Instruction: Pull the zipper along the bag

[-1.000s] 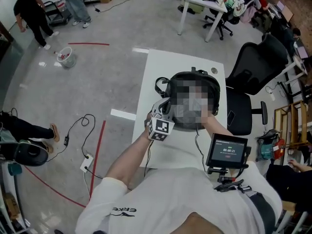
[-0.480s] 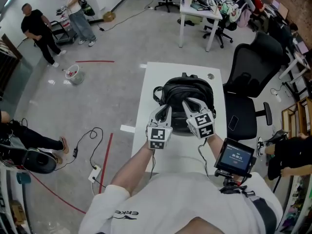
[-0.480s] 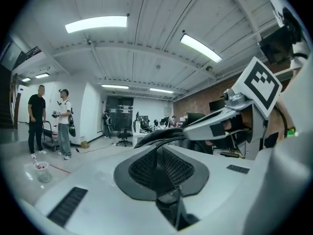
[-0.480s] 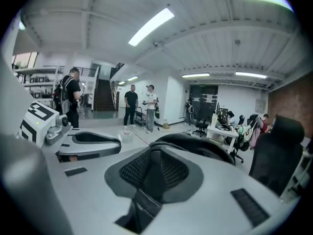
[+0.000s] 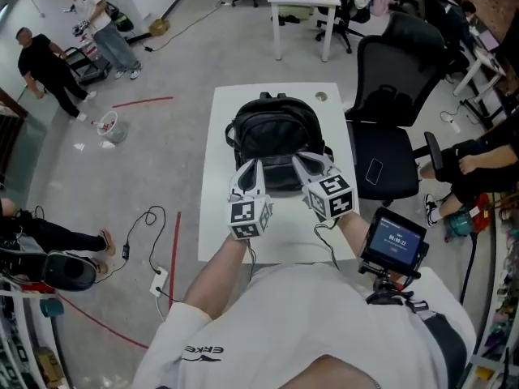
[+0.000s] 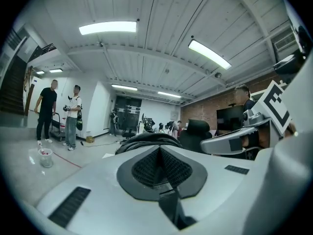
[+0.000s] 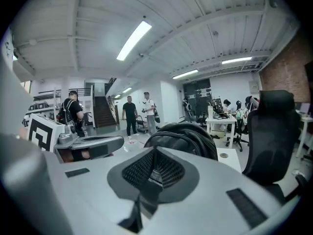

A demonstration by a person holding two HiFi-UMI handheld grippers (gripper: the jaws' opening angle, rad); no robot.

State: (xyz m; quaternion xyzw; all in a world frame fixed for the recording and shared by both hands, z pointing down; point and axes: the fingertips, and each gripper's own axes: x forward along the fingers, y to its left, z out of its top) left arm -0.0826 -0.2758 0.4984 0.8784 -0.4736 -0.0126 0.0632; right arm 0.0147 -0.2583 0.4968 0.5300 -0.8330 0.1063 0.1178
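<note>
One black bag [image 5: 276, 136], a backpack, lies on the one white table [image 5: 213, 160], directly ahead of the two grippers. Left gripper [image 5: 249, 171] and right gripper [image 5: 306, 166] are held side by side on extended forearms, tips over the bag's near edge; both have their jaws pressed together on nothing. Writing: "ERKE" on the white shirt [image 5: 203, 349]; the digits on the chest-mounted screen [image 5: 395, 241] are too small to read.
</note>
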